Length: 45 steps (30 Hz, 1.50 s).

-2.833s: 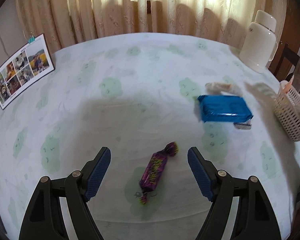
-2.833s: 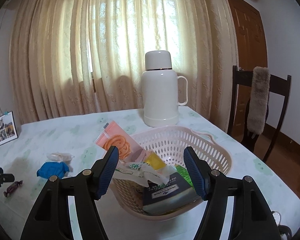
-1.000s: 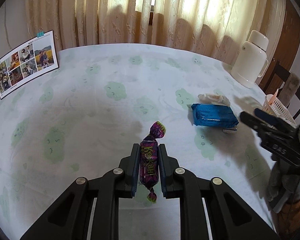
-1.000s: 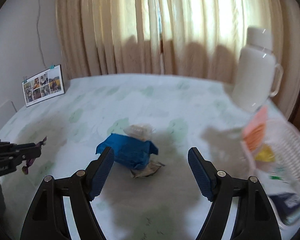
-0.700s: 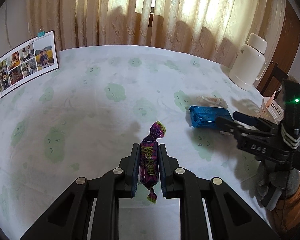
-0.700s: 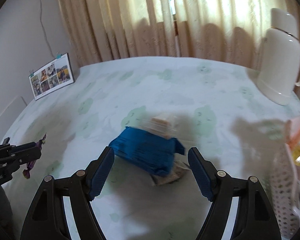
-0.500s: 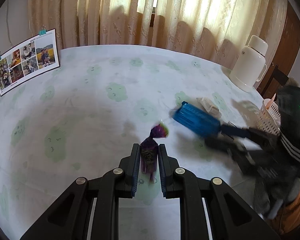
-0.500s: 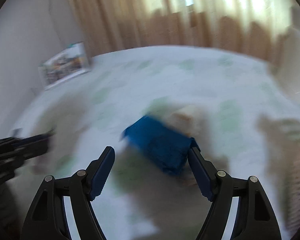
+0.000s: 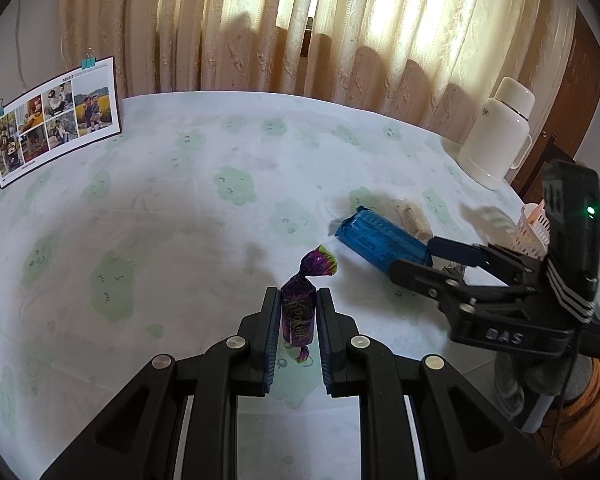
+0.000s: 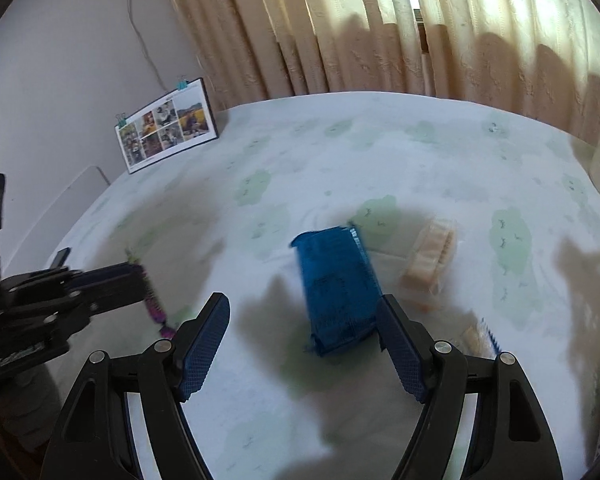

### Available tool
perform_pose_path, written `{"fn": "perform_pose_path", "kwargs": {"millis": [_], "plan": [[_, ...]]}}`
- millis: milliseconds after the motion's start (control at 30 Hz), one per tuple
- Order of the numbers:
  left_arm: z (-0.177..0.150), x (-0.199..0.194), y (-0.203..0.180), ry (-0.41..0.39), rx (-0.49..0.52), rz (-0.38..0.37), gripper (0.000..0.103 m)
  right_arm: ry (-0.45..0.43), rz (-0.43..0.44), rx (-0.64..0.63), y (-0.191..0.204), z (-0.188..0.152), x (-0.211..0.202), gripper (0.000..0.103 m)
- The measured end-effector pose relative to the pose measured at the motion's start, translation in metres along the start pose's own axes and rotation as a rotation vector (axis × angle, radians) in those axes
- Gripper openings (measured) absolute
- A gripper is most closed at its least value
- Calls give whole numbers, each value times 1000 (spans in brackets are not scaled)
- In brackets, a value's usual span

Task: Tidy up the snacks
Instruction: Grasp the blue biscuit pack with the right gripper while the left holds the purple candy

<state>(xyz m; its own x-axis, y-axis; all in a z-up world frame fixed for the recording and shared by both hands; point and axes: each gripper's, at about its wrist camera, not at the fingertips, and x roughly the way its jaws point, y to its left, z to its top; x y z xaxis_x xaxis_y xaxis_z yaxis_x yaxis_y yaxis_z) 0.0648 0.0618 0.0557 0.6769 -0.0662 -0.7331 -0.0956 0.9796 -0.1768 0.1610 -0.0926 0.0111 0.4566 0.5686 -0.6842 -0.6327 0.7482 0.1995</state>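
Well, the left gripper point(image 9: 298, 322) is clamped on a purple candy point(image 9: 298, 312) above the table point(image 9: 160, 208), with its pale cloth of green blotches. Ahead of the right gripper point(image 10: 302, 344), jaws wide apart, lies a blue packet point(image 10: 336, 292), seemingly against one pad. Beyond are a clear-wrapped snack point(image 10: 430, 262), curtains point(image 9: 300, 28), a photo card point(image 9: 54, 120) and a white flask point(image 9: 496, 142).

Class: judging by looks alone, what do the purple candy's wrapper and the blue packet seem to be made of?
Purple candy: wrapper likely thin glossy plastic or foil film, with twisted ends and sheen. Blue packet: probably shiny plastic film, with a crimped end seam and creases.
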Motion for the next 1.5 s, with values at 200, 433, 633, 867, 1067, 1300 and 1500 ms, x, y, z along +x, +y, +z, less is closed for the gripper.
{"fn": "perform_pose_path", "kwargs": {"millis": [200, 433, 633, 867, 1067, 1300, 1500], "plan": [[0, -1, 0, -1, -7, -3, 16, -5, -73, -62, 8, 9, 11, 76], [0, -3, -1, -3, -12, -12, 16, -31, -101, -118, 12, 21, 15, 76], [0, -5, 1, -6, -18, -17, 16, 89, -106, -96, 0, 18, 45, 75], [0, -5, 1, -5, -19, -18, 16, 128, -121, -103, 10, 9, 44, 63], [1, -5, 2, -3, -18, -17, 16, 127, -131, -86, 16, 7, 43, 59], [0, -5, 1, 0, -18, -17, 16, 109, -215, -100, 19, 5, 45, 45], [0, -2, 1, 5, -15, -14, 16, 71, -182, 10, 7, 0, 30, 41]]}}
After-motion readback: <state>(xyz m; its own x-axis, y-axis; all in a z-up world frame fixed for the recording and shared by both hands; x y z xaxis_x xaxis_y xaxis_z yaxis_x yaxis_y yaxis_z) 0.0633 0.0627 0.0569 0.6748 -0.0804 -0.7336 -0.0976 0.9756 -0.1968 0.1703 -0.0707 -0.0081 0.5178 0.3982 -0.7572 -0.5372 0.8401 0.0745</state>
